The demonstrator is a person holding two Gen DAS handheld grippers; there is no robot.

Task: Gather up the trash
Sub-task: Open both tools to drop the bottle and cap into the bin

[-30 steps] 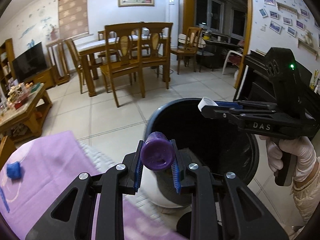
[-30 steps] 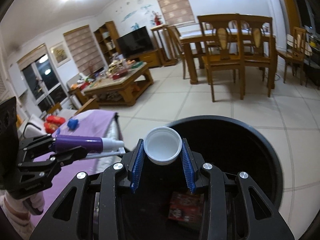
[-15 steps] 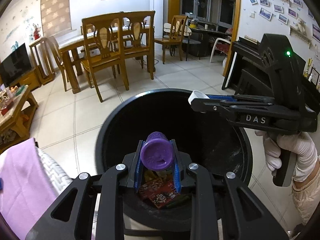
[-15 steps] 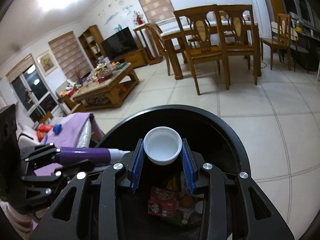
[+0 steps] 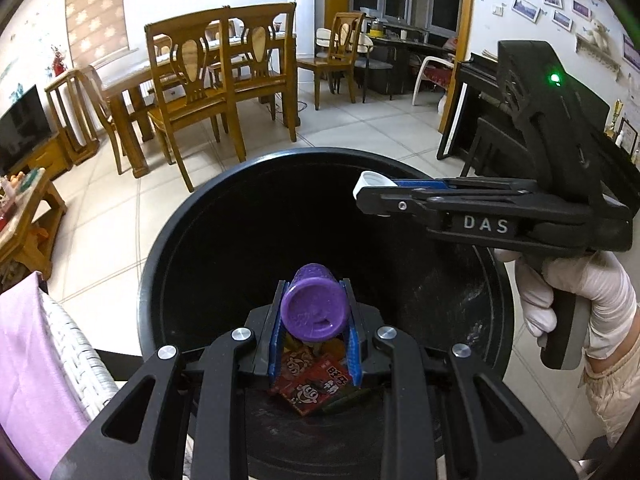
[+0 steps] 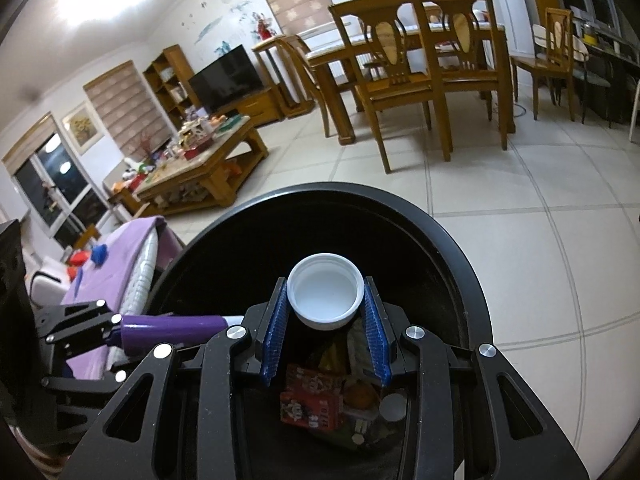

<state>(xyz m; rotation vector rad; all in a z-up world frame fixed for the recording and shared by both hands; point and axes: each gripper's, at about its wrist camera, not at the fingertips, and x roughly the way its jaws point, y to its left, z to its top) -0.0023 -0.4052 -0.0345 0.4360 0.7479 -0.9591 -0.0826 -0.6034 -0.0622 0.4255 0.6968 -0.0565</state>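
My left gripper (image 5: 314, 304) is shut on a purple tube (image 5: 313, 307), seen end-on, and hangs over the mouth of a round black trash bin (image 5: 160, 272). From the right wrist view the same purple tube (image 6: 172, 326) pokes in from the left, over the bin's edge. My right gripper (image 6: 326, 300) is shut on a white bottle cap (image 6: 326, 294), open side up, above the bin (image 6: 460, 248). The left wrist view also shows the right gripper (image 5: 370, 194) with the cap (image 5: 370, 181) over the bin's far right. Red wrappers (image 6: 314, 402) and other trash lie at the bottom.
A bed with a purple cover (image 5: 28, 360) and white quilted edge stands left of the bin. Wooden dining chairs and a table (image 5: 208, 80) are beyond on the tiled floor. A cluttered coffee table (image 6: 200, 164) sits far left. A gloved hand (image 5: 576, 300) holds the right gripper.
Both grippers have moved forward and down from beside the bed to over the bin's mouth. The trash at the bottom has come into view. Both grips are unchanged.
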